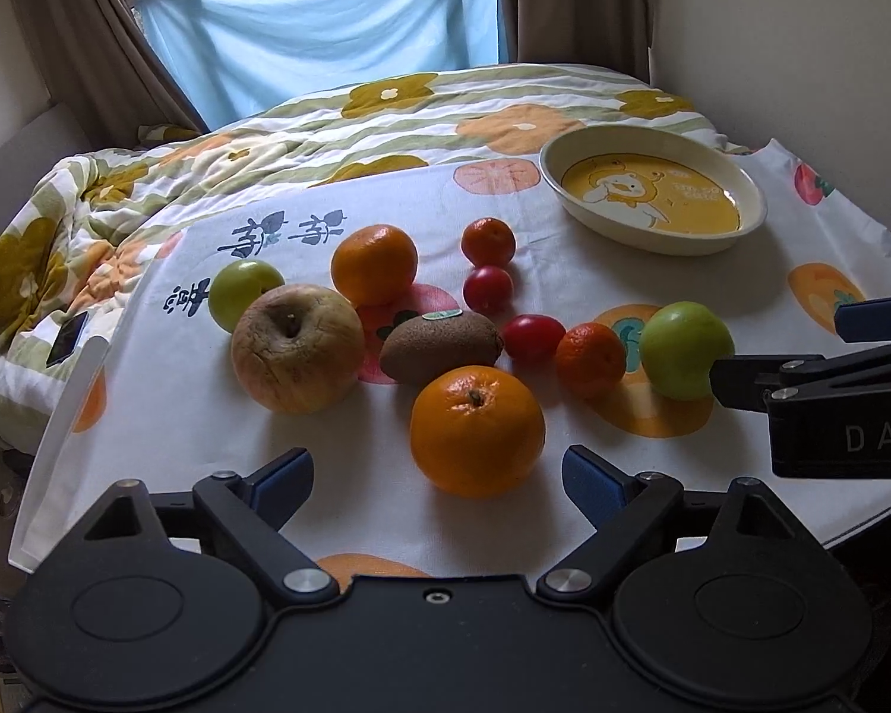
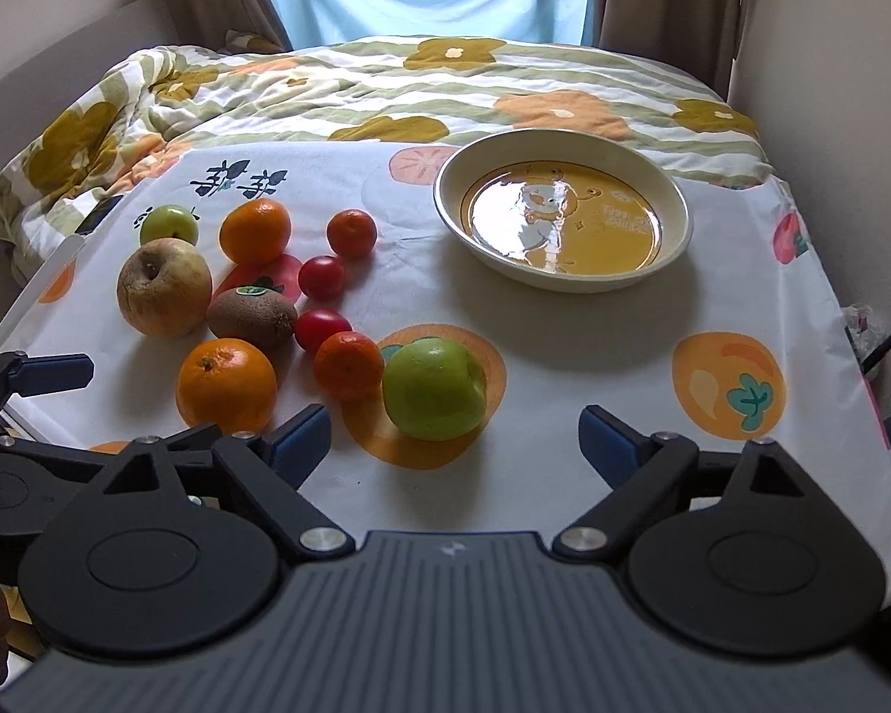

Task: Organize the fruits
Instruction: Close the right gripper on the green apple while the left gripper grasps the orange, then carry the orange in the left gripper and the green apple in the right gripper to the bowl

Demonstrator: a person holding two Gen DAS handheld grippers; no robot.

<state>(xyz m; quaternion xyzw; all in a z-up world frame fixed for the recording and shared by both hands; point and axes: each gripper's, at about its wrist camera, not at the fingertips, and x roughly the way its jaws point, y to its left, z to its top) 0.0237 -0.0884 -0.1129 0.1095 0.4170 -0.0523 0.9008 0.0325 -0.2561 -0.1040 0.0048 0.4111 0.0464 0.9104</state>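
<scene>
Both grippers — left gripper (image 1: pixel 436 469) at the big orange (image 1: pixel 477 431), right gripper (image 2: pixel 454 437) at the green apple (image 2: pixel 435 387) — have jaws wide and empty, so nudged fruit could roll off the counter (image 2: pixel 564 475) — bowl (image 2: pixel 564 282) empty.

Just ahead of our left jaws sits the big orange (image 1: pixel 477 431) on the bench (image 1: pixel 564 273). Behind it lies the kiwi (image 1: pixel 439 347), with the big apple (image 1: pixel 297 347) to its left. Right in front of our right jaws sits another apple (image 2: pixel 435 387), touching a small orange (image 2: pixel 348 366) on its left. The dish (image 2: pixel 561 211) stands far ahead of the right jaws.
</scene>
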